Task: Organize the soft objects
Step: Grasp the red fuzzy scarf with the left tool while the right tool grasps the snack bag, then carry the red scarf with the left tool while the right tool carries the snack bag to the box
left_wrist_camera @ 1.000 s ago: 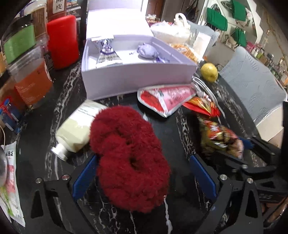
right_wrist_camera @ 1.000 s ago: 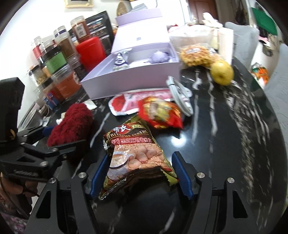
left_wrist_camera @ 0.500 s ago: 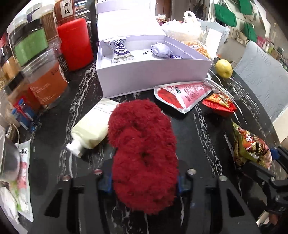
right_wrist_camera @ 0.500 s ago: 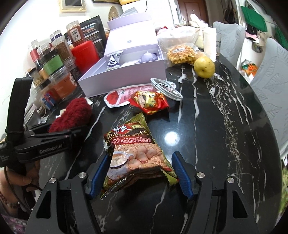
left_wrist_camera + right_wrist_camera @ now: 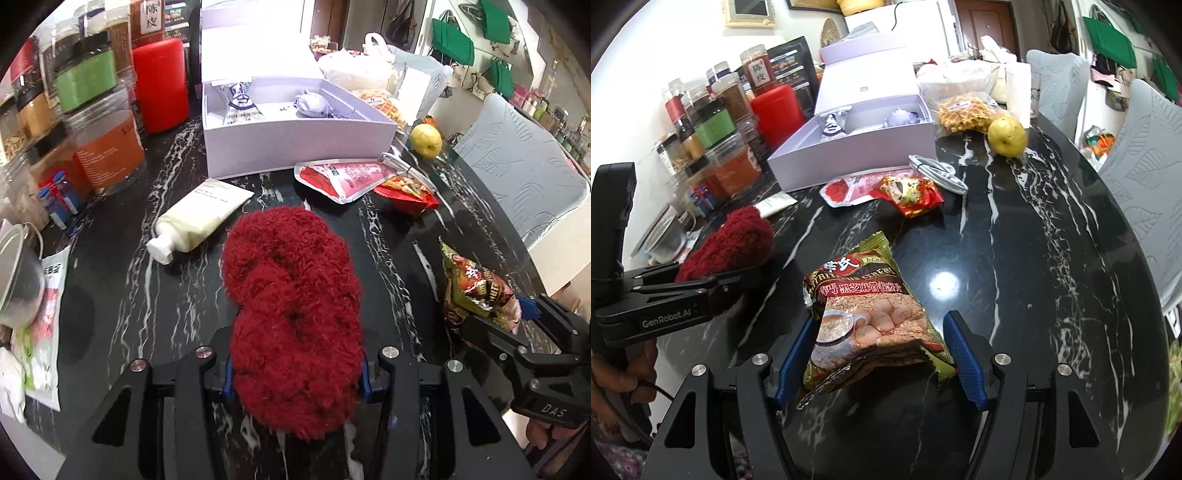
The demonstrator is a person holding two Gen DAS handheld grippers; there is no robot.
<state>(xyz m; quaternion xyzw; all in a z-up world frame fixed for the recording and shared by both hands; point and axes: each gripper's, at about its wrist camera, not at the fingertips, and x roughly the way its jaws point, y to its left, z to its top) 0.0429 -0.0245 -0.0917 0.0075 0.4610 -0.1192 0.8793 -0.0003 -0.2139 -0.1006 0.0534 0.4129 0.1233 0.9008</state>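
A fluffy dark red scrunchie (image 5: 291, 306) is squeezed between the blue pads of my left gripper (image 5: 295, 374), which is shut on it just above the black marble table (image 5: 388, 258). From the right wrist view the scrunchie (image 5: 731, 243) sticks out past the left gripper (image 5: 713, 284). My right gripper (image 5: 879, 354) is shut on a brown and green cereal snack bag (image 5: 864, 317), its pads pressing the bag's sides. That bag (image 5: 476, 291) also shows at the right of the left wrist view. Beyond stands an open lavender box (image 5: 295, 144) holding a small packet and a lavender pouch.
A cream tube (image 5: 199, 218), a red pouch (image 5: 343, 177) and a red-gold snack pack (image 5: 406, 192) lie in front of the box. Jars (image 5: 107, 147) and a red canister (image 5: 159, 85) line the left. A pear (image 5: 1006, 136), waffles and a white cable sit at the right.
The left jaws went from wide open around the scrunchie to shut on it. Both grippers have drawn back from the box with their objects.
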